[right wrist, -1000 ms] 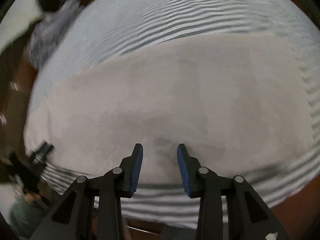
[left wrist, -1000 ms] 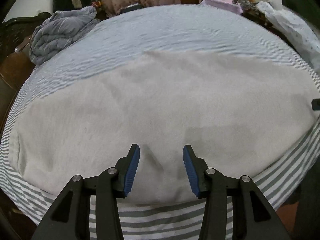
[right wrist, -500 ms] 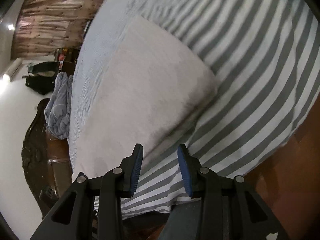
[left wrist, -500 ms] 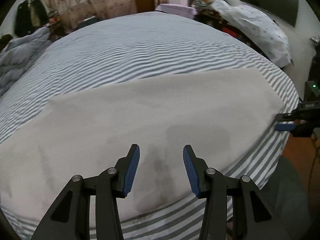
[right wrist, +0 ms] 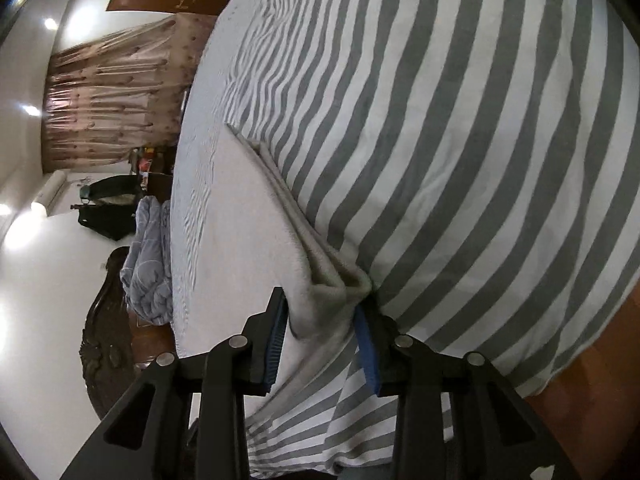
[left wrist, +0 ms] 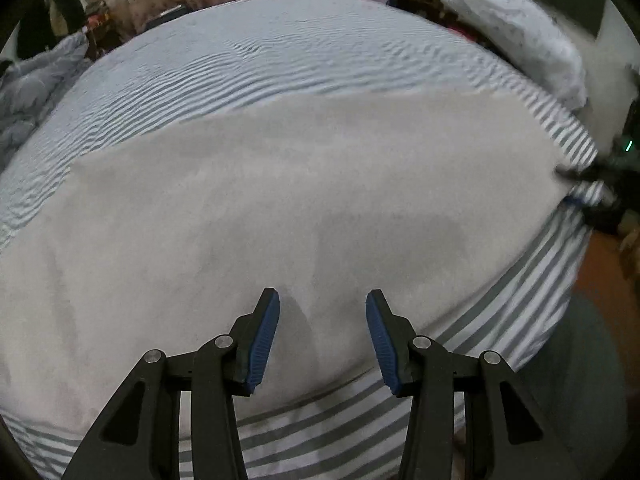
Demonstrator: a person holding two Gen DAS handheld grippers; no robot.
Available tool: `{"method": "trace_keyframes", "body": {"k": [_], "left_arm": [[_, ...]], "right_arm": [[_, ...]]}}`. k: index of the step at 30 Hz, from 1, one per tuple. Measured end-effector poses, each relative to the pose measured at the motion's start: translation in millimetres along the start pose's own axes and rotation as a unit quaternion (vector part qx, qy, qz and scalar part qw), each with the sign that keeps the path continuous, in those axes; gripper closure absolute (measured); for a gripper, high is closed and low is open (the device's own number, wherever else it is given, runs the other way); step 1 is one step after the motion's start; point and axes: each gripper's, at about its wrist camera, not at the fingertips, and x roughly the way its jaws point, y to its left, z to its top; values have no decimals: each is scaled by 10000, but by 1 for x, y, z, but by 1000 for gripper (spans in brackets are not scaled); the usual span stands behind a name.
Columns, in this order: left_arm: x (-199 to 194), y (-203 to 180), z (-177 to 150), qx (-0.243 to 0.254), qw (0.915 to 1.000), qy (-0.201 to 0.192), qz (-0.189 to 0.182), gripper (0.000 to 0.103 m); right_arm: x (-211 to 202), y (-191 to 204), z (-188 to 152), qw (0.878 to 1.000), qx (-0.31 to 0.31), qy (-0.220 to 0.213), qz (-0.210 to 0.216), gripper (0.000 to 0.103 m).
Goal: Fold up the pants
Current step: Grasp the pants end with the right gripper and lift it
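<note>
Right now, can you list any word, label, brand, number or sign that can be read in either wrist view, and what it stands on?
None: no readable text in either view.
pants: plain pale fabric, no label showing.
striped sheet: stripes only.
left gripper and right gripper: no markings visible.
green light at the right edge of the left wrist view: a blurred glow, not a legible sign.

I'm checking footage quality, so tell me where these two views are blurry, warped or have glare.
Left wrist view: fisheye bulges the striped bed; the right edge is motion-smeared around the right tongs; the pale pants look soft, with faint shadows. Right wrist view: rolled sideways, sharp near the bunched cloth, with bright lamp glare on the wall.
</note>
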Motion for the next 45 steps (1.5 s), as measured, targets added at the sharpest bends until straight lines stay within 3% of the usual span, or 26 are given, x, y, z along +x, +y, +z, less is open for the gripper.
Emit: {"method": "trace_keyframes", "body": {"k": [4,11,14,19,22,24,28,33,36,45], "left_arm": [[-4,-24,35,14,9991,-299,-315,56],[34,-61,72,-1,9982,-136,-587,56],[51,-68,76,-9,9992,-38,-395,56],[61,-79,68,252,9995,-188,-30,57],[54,-75,63,307,9994,-156,-67,57],[46,-63,58,105,9995,-80,-274,57],[37,-33,39,-222,9992,-32,-339,57],[31,-24,24,24,9994,-152,-316,57],[20,-9,22,-209,9984,-140,-503,56],[-47,117,-4,-1175,9910,-641,-13,56]], "right_arm": [[-6,-13,3,9998,115,-30,129,72],[-16,-28,2,9996,165,-113,217,73],[-26,-27,2,9999,-23,-112,111,77],[-35,-10,0,9996,-196,-193,117,81],[-42,5,0,9988,-380,-260,156,83],[-43,17,0,9983,-485,-290,172,84],[-46,51,-1,9955,-844,-318,286,86],[-40,116,-12,9875,-1519,-237,344,86],[-32,156,-21,9804,-1944,-134,297,86],[51,275,-85,9479,-3099,679,280,86]]}}
